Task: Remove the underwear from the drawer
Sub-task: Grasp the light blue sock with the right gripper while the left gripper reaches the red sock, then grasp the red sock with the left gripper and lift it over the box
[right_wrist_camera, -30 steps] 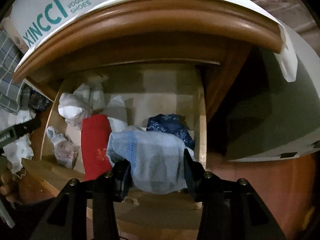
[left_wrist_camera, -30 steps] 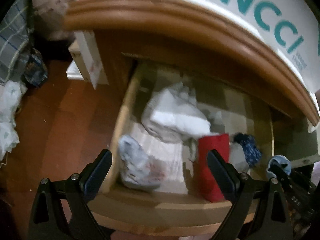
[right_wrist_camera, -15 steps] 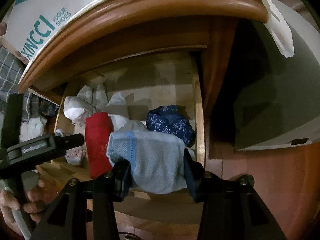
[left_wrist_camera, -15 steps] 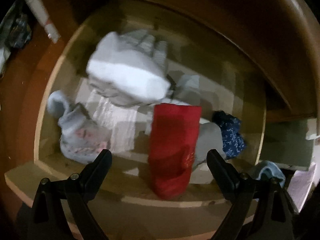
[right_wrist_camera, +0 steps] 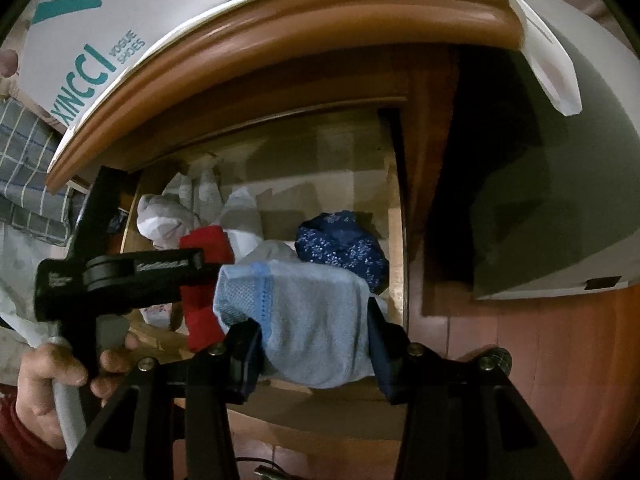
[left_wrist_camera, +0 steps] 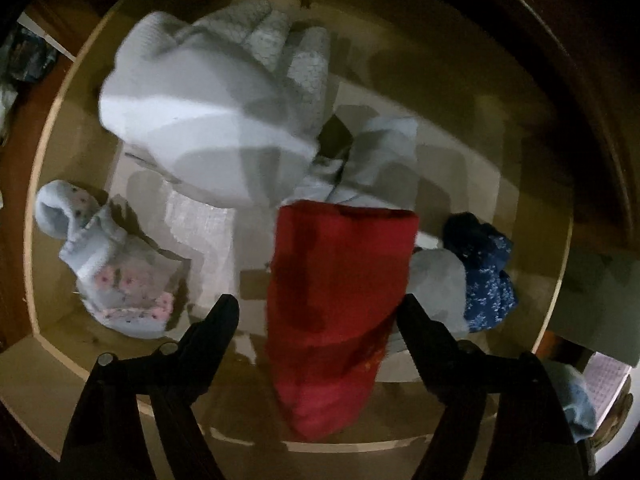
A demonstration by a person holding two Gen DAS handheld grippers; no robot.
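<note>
The right tongs (right_wrist_camera: 314, 344) pinch a pale blue garment (right_wrist_camera: 304, 320) above the drawer (right_wrist_camera: 396, 240); the left tongs (left_wrist_camera: 316, 320), spread, straddle the red one (left_wrist_camera: 336, 304) inside the drawer; more remain.

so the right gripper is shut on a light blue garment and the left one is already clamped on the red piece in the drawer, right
Not quite. The left gripper is open, not clamped: in the left wrist view its jaws stand wide on either side of the red piece without pinching it. The rest holds: the right gripper is shut on the light blue garment.
</note>
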